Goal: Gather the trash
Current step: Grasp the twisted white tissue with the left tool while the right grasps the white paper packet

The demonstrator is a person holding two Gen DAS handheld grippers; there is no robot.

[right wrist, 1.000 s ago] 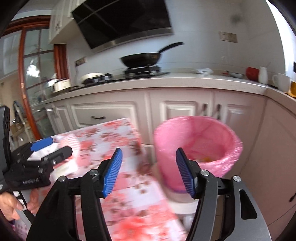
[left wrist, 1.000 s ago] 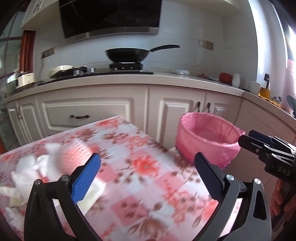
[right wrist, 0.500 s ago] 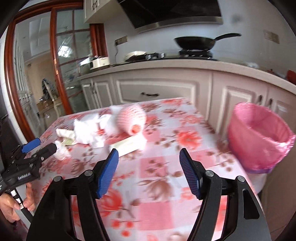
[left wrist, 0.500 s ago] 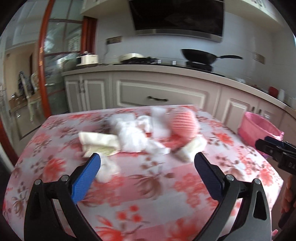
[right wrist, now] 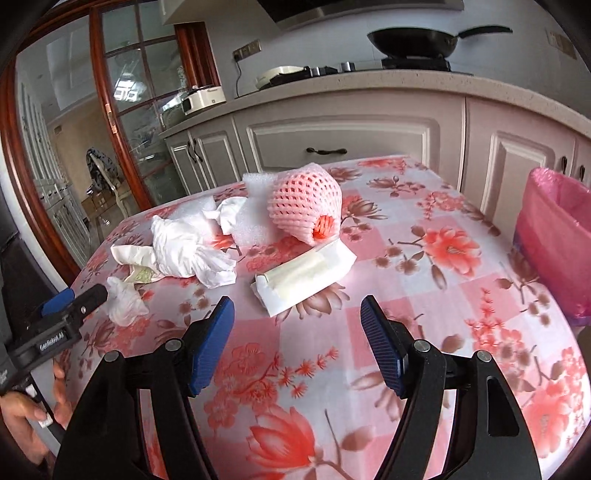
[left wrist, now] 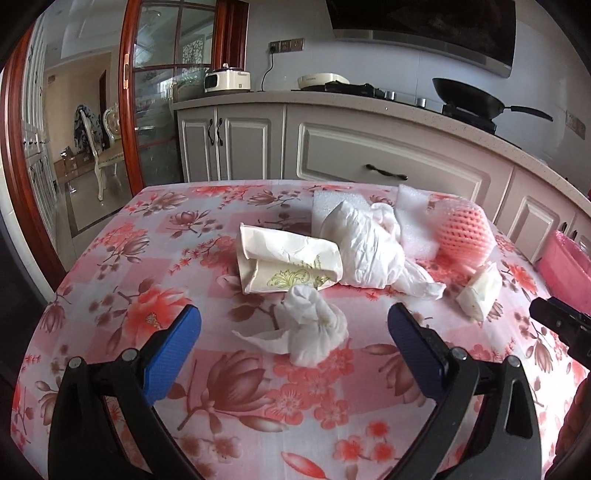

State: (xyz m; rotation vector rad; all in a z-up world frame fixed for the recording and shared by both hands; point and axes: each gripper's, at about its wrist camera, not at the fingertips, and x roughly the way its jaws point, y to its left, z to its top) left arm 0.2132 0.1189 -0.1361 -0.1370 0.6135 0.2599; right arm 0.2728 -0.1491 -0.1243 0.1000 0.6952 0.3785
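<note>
a kitchen in daylight: pale panelled cabinets [left wrist: 388, 162] under a speckled counter [left wrist: 332, 99], a black pan [left wrist: 469, 99] on the hob, a dark range hood [left wrist: 424, 26] above. at left, a red-framed glass door [left wrist: 159, 103] opens to a tiled floor [left wrist: 92, 210] and a white chair [left wrist: 107, 147].

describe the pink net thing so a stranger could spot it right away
On the floral tablecloth, look at the far end of the trash pile, toward the cabinets. The pink foam net is the only rounded, mesh-patterned piece; everything near it is white or cream.
</note>
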